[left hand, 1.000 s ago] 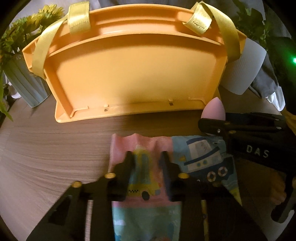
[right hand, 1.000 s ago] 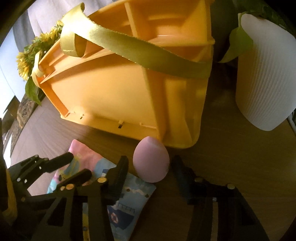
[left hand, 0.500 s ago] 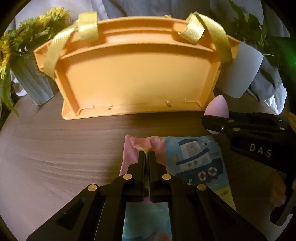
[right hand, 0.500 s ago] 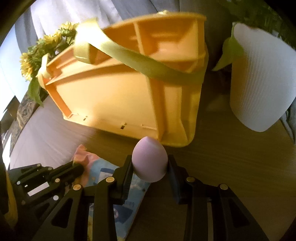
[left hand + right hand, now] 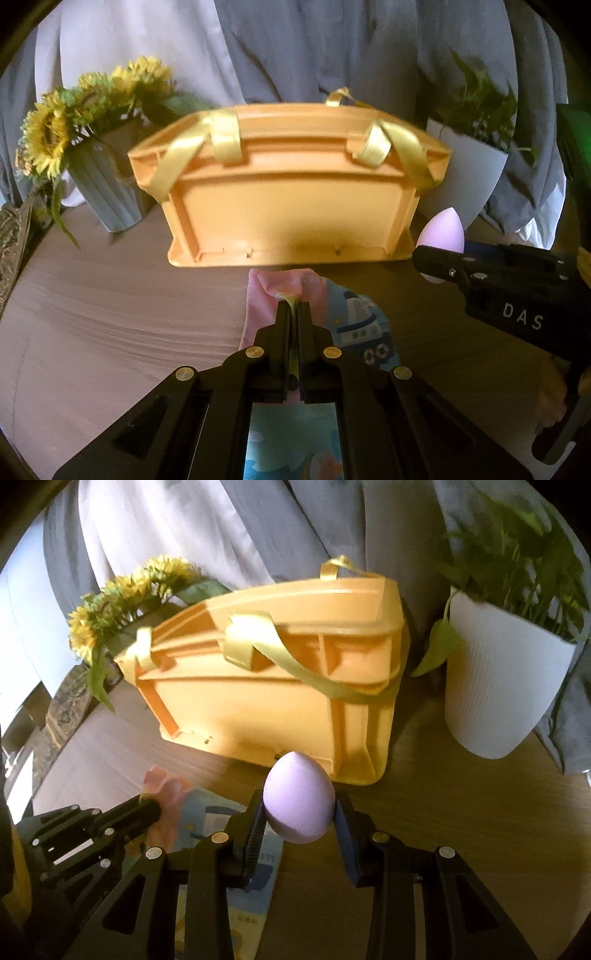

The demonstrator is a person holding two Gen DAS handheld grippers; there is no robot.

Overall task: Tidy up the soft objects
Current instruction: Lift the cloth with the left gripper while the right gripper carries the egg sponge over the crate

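Observation:
My left gripper (image 5: 294,308) is shut on a printed cloth (image 5: 332,317), pink and blue with a boat picture, and lifts its pinched edge off the wooden table. My right gripper (image 5: 299,806) is shut on a lilac egg-shaped sponge (image 5: 299,797) and holds it above the table; the sponge also shows in the left wrist view (image 5: 443,230). An orange basket (image 5: 291,210) with yellow ribbon handles stands behind both, also seen in the right wrist view (image 5: 280,701). The left gripper (image 5: 147,810) and the cloth (image 5: 207,819) show at lower left in the right wrist view.
A grey vase of sunflowers (image 5: 107,192) stands left of the basket. A white ribbed pot with a green plant (image 5: 498,690) stands to its right. Grey and white fabric (image 5: 295,48) hangs behind. The wooden table (image 5: 110,314) stretches to the left.
Both grippers closed, the left on the cloth and the right on the sponge. Both then rose and drew back from the basket, lifting cloth edge and sponge.

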